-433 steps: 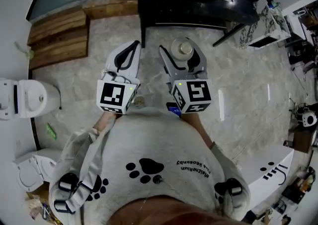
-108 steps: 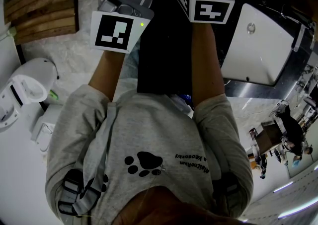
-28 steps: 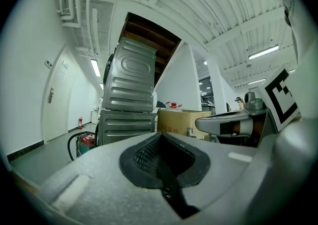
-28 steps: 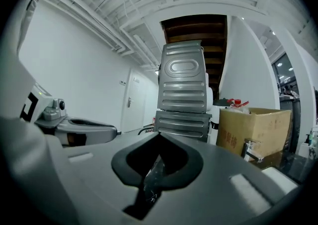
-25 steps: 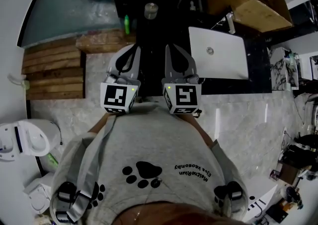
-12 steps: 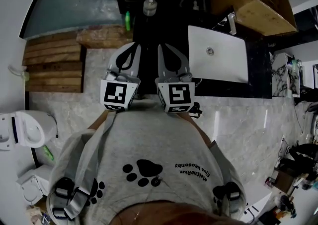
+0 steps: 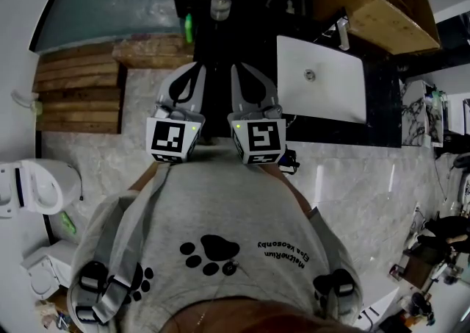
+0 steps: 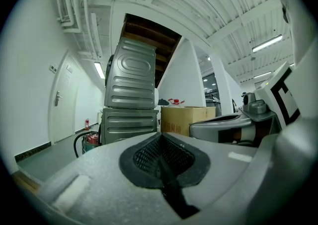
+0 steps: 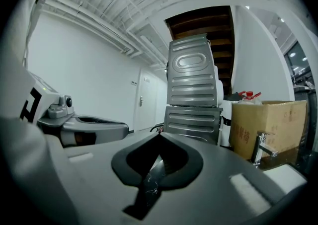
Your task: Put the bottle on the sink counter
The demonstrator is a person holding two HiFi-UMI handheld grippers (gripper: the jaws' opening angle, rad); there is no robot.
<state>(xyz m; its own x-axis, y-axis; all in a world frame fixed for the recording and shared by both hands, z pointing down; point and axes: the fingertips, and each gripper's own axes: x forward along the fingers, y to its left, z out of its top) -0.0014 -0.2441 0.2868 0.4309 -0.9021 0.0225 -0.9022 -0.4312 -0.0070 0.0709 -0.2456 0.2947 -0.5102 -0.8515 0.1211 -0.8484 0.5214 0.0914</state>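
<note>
Head view, bottle: the bottle [image 7: 220,6] stands upright on the dark sink counter [image 7: 220,43]. It is left of the white basin [image 7: 321,78], with a small green container [image 7: 188,28] near its left side.
Head view, left gripper: the left gripper [image 7: 197,67] has its jaws together and is empty. The bottle is well ahead of its tip and slightly to the right.
Head view, right gripper: the right gripper [image 7: 239,67] is just beside the left one, closed and holding nothing. The bottle is well ahead and slightly to the left.
Left gripper view: the left gripper [image 8: 160,137] has its pads meeting along one seam with nothing between them. Stacked metal machines [image 8: 130,95] and a cardboard box [image 8: 186,119] lie beyond, and the right gripper [image 8: 195,130] is alongside.
Right gripper view: the right gripper [image 9: 159,137] has its jaws fully together and empty. The left gripper [image 9: 125,129] is alongside, and a faucet [image 9: 261,147] stands before the cardboard box [image 9: 268,124].
</note>
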